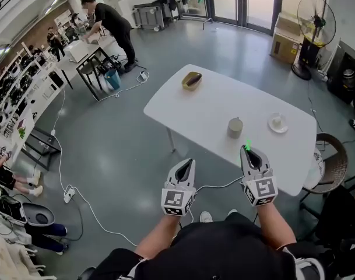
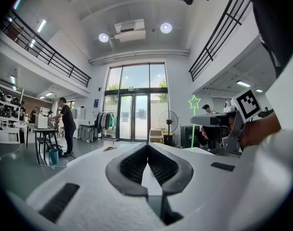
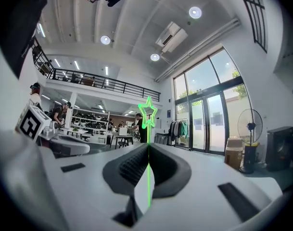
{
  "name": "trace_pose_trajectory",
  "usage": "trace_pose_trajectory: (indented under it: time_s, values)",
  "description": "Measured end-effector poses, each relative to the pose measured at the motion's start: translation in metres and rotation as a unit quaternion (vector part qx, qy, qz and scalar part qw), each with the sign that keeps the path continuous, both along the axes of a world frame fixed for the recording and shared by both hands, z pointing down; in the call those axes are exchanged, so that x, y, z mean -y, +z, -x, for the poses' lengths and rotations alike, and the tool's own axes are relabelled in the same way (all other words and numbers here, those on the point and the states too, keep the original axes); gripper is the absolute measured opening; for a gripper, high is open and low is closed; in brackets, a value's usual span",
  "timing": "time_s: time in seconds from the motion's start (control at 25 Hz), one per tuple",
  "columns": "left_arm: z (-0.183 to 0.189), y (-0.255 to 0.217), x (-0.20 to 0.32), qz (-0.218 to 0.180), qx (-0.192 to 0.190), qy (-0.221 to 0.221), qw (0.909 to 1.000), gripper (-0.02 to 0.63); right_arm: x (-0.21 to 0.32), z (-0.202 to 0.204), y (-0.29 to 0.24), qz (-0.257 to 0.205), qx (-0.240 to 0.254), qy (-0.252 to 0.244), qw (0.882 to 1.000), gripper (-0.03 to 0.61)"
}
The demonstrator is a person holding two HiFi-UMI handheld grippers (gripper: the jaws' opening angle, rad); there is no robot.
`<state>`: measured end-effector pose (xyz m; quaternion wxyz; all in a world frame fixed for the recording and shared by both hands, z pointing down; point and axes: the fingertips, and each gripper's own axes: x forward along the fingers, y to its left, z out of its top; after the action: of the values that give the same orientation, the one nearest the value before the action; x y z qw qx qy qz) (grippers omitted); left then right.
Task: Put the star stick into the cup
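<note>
Clamping green star stick (image 3: 148,177) upright in right gripper (image 1: 248,151), left gripper (image 2: 147,145) closed and empty, cup (image 1: 235,128) on table (image 1: 194,112) beyond.

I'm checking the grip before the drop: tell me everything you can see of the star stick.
The star stick is a thin, bright green rod, seemingly plastic, topped with an open five-pointed star outline. It stands upright with the star uppermost, its lower shaft clamped between the closed jaws of the right gripper. Nothing else touches it. It is held near the white table's close edge, short of the cup.
</note>
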<state>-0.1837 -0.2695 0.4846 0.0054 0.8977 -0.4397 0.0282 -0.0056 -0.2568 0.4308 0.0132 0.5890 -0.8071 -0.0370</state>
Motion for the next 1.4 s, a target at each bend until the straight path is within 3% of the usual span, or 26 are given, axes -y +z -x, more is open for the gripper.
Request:
trace_pose_trajectory:
  time_s: [0.32,0.72,1.4]
  values:
    - [0.0,0.006,0.046,0.008,-0.001,-0.009,0.9999,0.011,0.037,-0.022,0.001,0.002,0.023,0.014,1.0,0.009]
    - [-0.047,0.024,0.107,0.019,0.02,0.009,0.9996,0.011,0.115,-0.065,0.02,0.016,0.035,0.017,0.999,0.009]
    - [-0.079,0.051,0.181,0.043,0.048,-0.003,0.9979,0.011,0.219,-0.097,0.076,0.068,0.068,0.005,0.995,0.009]
